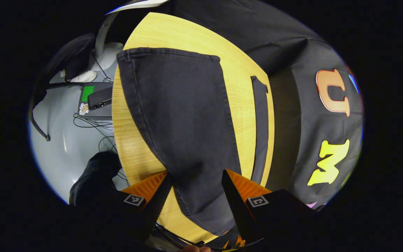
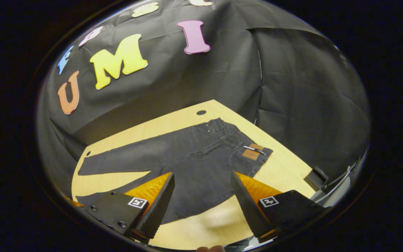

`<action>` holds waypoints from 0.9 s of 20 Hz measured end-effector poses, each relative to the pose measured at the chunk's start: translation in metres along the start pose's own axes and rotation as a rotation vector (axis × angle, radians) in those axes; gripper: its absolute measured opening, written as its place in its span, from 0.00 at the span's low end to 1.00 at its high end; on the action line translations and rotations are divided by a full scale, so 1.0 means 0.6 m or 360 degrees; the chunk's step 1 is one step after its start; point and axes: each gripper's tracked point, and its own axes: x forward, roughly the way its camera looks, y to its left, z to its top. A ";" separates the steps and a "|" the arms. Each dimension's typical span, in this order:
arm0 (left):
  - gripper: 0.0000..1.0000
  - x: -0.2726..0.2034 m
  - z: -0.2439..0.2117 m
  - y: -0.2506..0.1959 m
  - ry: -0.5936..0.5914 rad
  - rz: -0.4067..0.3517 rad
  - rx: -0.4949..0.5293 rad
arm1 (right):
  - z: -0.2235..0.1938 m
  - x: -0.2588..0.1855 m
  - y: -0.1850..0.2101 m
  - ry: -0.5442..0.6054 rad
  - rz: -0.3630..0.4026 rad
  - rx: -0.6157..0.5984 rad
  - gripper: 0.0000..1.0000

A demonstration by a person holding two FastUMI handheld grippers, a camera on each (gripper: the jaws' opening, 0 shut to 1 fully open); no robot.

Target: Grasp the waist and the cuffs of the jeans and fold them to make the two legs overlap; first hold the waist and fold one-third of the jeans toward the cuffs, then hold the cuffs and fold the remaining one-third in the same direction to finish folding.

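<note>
Both grippers hang spread above the cloth, pinching nothing: the left gripper [image 1: 196, 185] is poised over one trouser leg near its lower half, and the right gripper [image 2: 203, 190] over the seat and thigh area, its fingers apart with denim showing between them. One pair of jeans [image 2: 187, 157] lies flat on the wooden counter [image 2: 285, 168], legs parted, not yet overlapped, so the first fold looks to be still ahead. In the left gripper view the near leg runs away to its cuff [image 1: 168, 52] at the far end, while the second leg [image 1: 260, 129] shows as a narrow strip along the counter's far edge. In the right gripper view the waist [image 2: 222, 127] lies farthest off, with a tan patch [image 2: 252, 151] on the waistband. Dark denim of this sort should be soft but fairly heavy and a little stiff, likely to sag and drag; the doubled hems at waistband and cuffs seem the surest places to pinch. Two round holes [image 2: 201, 112] mark the counter beyond. Off the counter's edge sit a dark device [image 1: 99, 98] and loose cables [image 1: 93, 122].
</note>
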 end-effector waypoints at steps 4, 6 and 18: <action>0.40 0.012 0.005 0.029 -0.0001 0.0056 -0.0064 | -0.002 0.011 -0.021 0.0058 -0.0023 0.0141 1.00; 0.08 0.015 0.005 0.025 0.0018 0.0048 -0.0010 | 0.008 0.023 -0.048 0.0094 -0.0047 0.0229 1.00; 0.03 0.015 0.009 0.021 0.0038 0.0039 -0.0085 | -0.081 0.133 -0.113 0.0600 -0.0159 0.0912 0.90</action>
